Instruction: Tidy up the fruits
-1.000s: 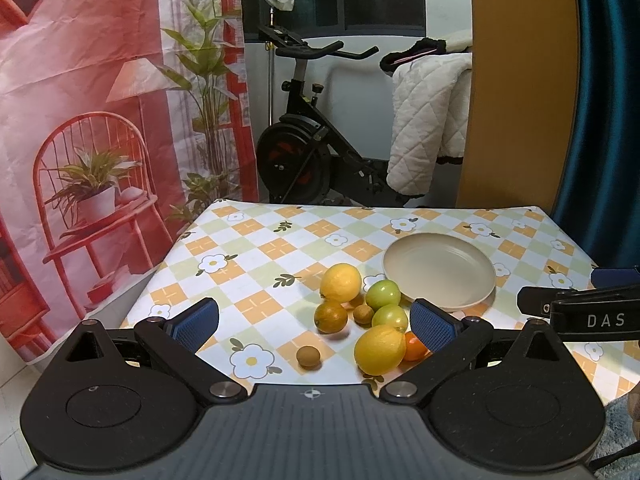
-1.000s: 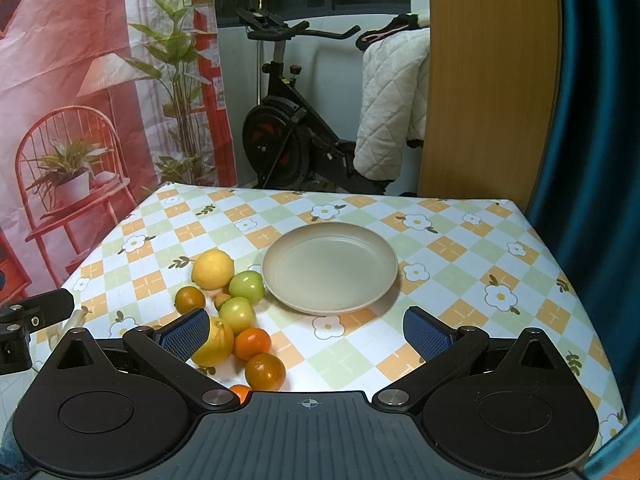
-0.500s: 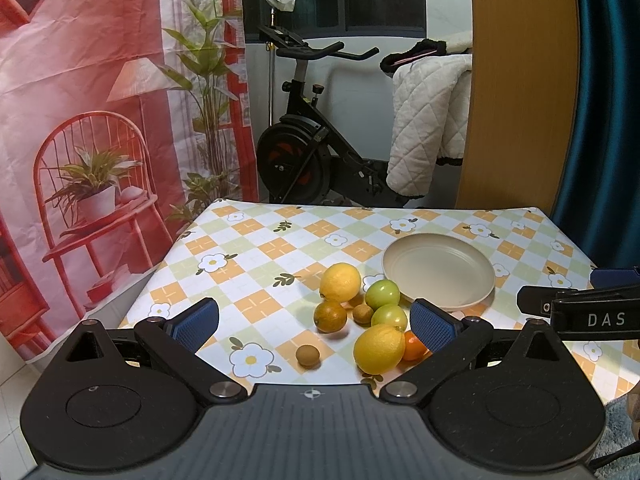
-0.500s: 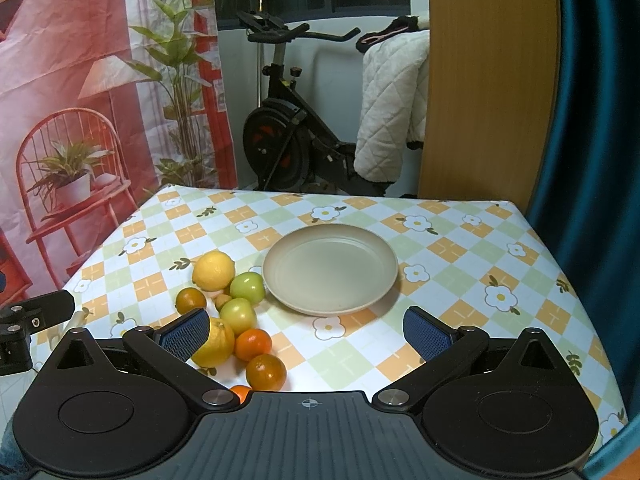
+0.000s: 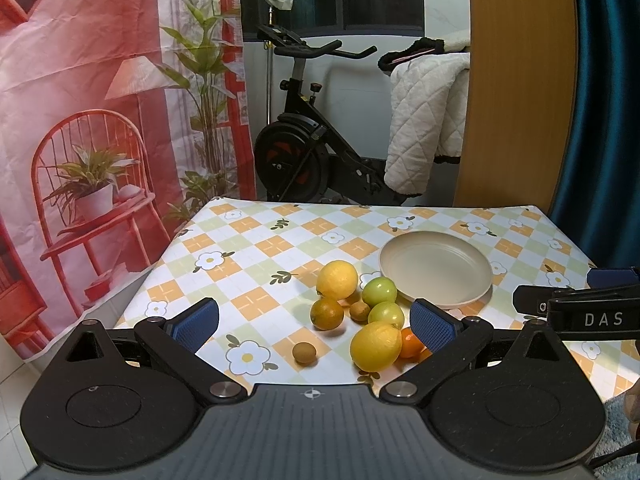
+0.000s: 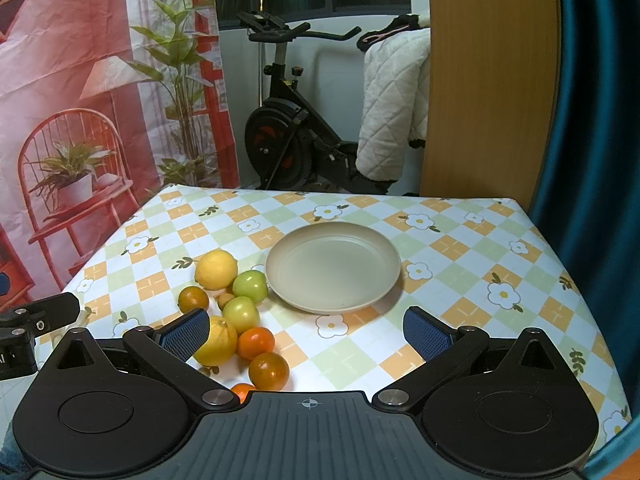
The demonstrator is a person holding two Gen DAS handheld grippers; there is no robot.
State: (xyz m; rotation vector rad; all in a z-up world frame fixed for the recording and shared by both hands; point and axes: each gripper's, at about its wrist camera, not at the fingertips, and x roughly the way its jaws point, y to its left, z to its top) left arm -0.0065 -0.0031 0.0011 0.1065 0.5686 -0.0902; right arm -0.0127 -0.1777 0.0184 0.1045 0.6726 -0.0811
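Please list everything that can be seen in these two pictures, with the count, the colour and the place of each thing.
Plate: 1, beige, middle of the table, nothing in it.
Lemons: 2, yellow, left of the plate; the second nearer.
Green fruits: 2, green, round, between the lemons.
Orange fruits: about 5, orange to dark orange, around the near lemon.
Small brown fruits: 2, one apart on the left, one inside the cluster.
Tablecloth: 1, checked with flowers, covers the table.
Exercise bike: 1, black, behind the table.
Quilt: 1, white, hanging beside the bike.
Backdrop: 1, red print, left.
Left gripper: fingers open, blue pads.
Right gripper: fingers open, blue pads.
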